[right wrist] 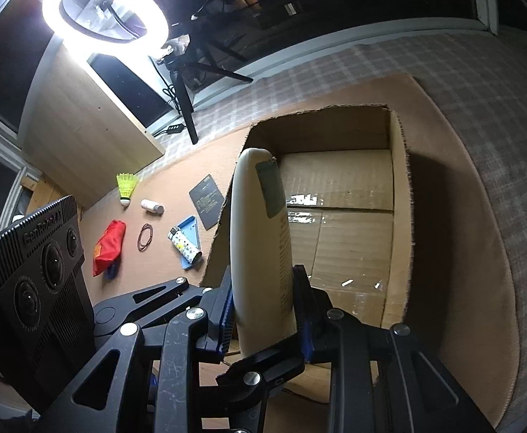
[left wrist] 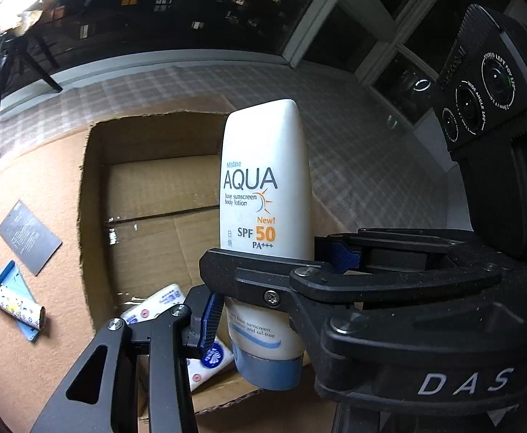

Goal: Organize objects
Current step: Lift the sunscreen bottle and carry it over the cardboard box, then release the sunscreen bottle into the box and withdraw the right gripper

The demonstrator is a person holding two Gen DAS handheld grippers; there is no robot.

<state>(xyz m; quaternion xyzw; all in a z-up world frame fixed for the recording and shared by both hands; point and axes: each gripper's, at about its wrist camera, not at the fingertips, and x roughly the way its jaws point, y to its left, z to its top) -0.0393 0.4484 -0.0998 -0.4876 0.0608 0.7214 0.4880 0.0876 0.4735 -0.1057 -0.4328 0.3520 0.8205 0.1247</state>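
A white sunscreen tube (left wrist: 267,180) with a blue cap pointing down hangs over the near part of an open cardboard box (left wrist: 90,180). Both grippers are shut on it. My left gripper (left wrist: 259,324) clamps its narrow edges low down, near the cap. My right gripper (left wrist: 263,256) reaches in from the right and clamps its flat faces just above. In the right wrist view the tube (right wrist: 259,216) shows edge-on between the blue pads of my right gripper (right wrist: 265,310). The box (right wrist: 400,180) lies beyond, and one left finger (right wrist: 259,371) crosses below.
Two white packets (left wrist: 158,303) lie in the box's near corner. Left of the box lie a dark card (right wrist: 207,200), a lighter (right wrist: 185,245) on a blue card, a rubber band (right wrist: 145,237), a red packet (right wrist: 110,247), a small white bottle (right wrist: 152,205) and a yellow shuttlecock (right wrist: 125,187). A ring light (right wrist: 104,7) stands behind.
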